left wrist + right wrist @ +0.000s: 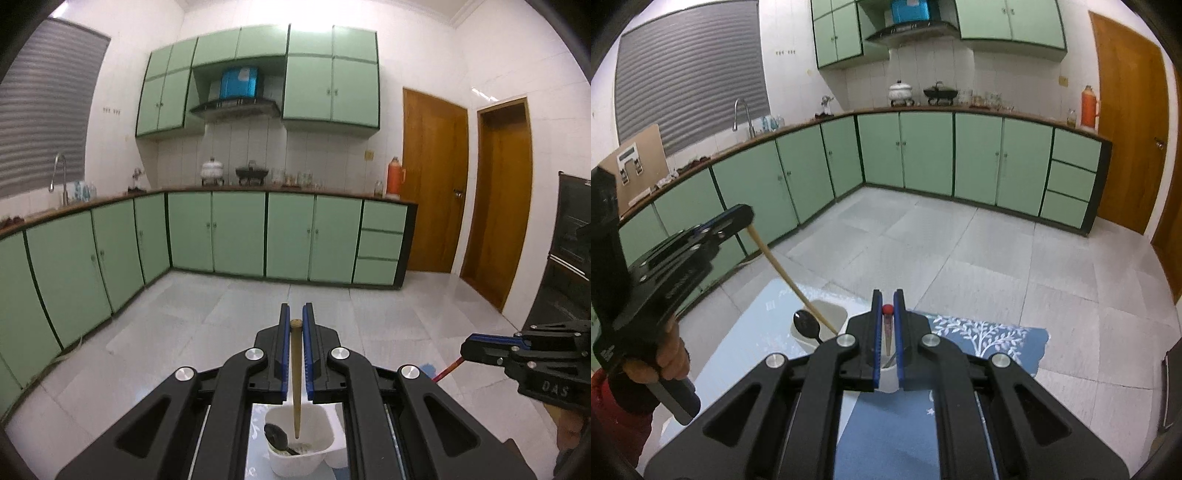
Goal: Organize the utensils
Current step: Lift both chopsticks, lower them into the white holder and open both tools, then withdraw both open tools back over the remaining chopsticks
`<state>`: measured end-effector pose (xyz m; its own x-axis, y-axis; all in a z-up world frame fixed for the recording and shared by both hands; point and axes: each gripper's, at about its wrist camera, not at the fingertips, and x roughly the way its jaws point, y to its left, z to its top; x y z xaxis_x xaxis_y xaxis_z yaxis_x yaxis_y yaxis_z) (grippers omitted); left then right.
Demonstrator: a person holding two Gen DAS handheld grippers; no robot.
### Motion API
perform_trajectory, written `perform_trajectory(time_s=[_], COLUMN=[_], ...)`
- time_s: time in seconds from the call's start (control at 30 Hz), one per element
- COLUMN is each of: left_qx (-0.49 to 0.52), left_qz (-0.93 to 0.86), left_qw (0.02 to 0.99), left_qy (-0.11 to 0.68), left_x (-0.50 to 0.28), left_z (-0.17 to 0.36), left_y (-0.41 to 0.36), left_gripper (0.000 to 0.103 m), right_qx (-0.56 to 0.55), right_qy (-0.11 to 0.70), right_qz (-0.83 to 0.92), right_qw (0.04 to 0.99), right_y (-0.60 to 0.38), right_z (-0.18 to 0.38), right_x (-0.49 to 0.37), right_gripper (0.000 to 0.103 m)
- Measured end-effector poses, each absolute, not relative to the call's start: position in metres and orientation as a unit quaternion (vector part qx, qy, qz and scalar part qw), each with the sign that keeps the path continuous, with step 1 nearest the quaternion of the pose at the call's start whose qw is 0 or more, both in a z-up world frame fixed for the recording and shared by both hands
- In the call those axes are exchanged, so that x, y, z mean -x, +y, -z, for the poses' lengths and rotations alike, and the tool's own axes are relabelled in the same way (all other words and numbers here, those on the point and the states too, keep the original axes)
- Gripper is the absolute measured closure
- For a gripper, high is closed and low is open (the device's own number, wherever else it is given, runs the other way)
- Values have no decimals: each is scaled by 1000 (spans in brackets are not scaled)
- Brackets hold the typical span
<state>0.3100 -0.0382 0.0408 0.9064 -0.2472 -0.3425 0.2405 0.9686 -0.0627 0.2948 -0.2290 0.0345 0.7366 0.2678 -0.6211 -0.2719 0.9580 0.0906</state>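
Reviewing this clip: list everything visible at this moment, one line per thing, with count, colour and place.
wooden chopstick: one, tan, clamped in the left gripper, tip down in the white holder
red-tipped chopstick: one, reddish, clamped in the right gripper
white utensil holder: one, white, on the table under the left gripper
spoon: one, dark, bowl up in the holder
blue mat: one, blue with white tree pattern, on the table
base cabinets: one run, pale green, along the walls
thermos: one, orange, at the counter end
faucet: one, silver, below the blind
doors: two, brown wood, right wall
left gripper: black with blue pads, shut
right gripper: same, shut
hand: one, holding the left gripper's handle
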Motion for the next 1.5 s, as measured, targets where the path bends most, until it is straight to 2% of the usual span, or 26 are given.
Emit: perform_trajectory(time_s=[0.13, 0.27, 0.33, 0.47, 0.53, 0.6, 0.73, 0.97, 1.17, 1.37, 1.5], left_qx=[16, 14, 16, 14, 15, 20, 13, -12, -14, -12, -12], left_qz=[125, 121, 119, 112, 111, 115, 109, 93, 84, 78, 76], left_qw=[973, 974, 974, 976, 976, 974, 968, 952, 942, 932, 926], left_qy=[195, 193, 190, 186, 187, 196, 225, 290, 324, 354, 371], left_x=[-308, -295, -283, -256, -237, -221, -187, -140, -121, -107, -103], left_z=[-33, -37, -41, -45, -41, -33, -1, 72, 113, 147, 159], left_y=[-34, -27, -22, -14, -9, -5, 1, 7, 10, 12, 11], left_gripper=[95, 83, 78, 57, 54, 50, 46, 45, 45, 45, 45], right_qx=[4, 2, 2, -3, -8, -17, -33, -48, -58, -41, -37], right_qy=[334, 322, 310, 284, 276, 271, 273, 297, 338, 364, 373], right_qz=[-145, -137, -132, -124, -119, -112, -98, -81, -77, -84, -95], right_qw=[931, 937, 941, 951, 954, 956, 956, 950, 936, 927, 922], right_y=[-226, -230, -233, -239, -243, -247, -249, -240, -226, -207, -196], right_z=[-30, -35, -40, -42, -37, -28, 2, 73, 131, 163, 174], right_x=[-292, -278, -268, -235, -217, -199, -164, -115, -87, -72, -68], right_gripper=[94, 87, 78, 52, 45, 35, 31, 31, 31, 41, 44])
